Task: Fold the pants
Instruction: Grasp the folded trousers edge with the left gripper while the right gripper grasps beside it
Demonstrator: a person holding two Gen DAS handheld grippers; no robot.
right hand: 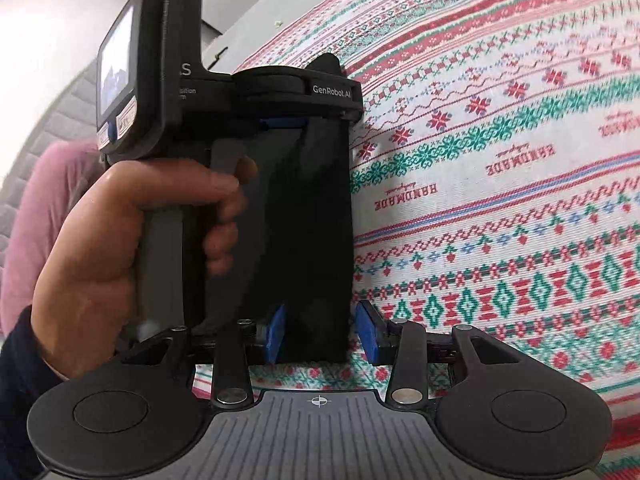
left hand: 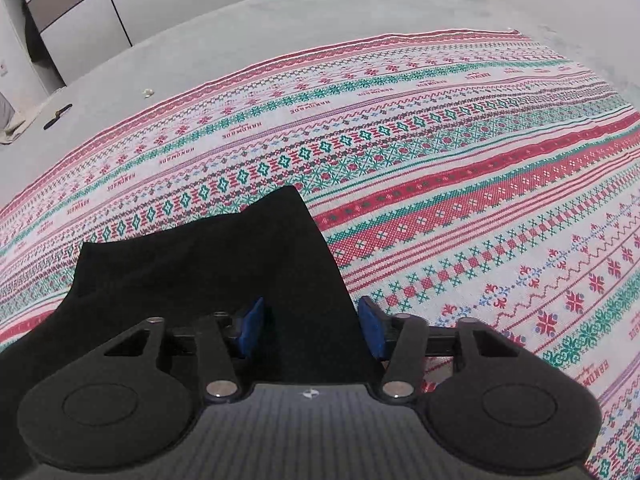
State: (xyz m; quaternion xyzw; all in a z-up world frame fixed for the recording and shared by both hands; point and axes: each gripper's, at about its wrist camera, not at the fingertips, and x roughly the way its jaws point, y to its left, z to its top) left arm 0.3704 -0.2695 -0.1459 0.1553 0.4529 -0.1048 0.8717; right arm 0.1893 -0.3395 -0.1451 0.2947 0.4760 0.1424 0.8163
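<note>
On the left wrist view, the left gripper [left hand: 311, 330] has its blue pads [left hand: 252, 330] spread wide apart, and black pants [left hand: 208, 280] lie between and beyond them, draped over a patterned cloth [left hand: 460, 184] of red, green and white bands. The fabric fills the gap between the pads and spreads off to the left under the gripper body, but neither pad visibly presses on it, so the tool grips nothing. Beyond the cloth runs a grey surface [left hand: 280, 32], with white cabinets [left hand: 88, 12] at the far left.

From the right wrist view, the right gripper [right hand: 320, 334] also stands wide open, its blue pads [right hand: 276, 334] set apart with a narrow folded strip of the pants [right hand: 304, 220] between them; the left pad touches the fabric edge, the right pad stands just clear of it. Straight ahead, a hand [right hand: 132, 232] holds the other gripper's handle, that device [right hand: 240, 92] resting at the far end of the same strip. The patterned cloth [right hand: 500, 160] lies to the right.
</note>
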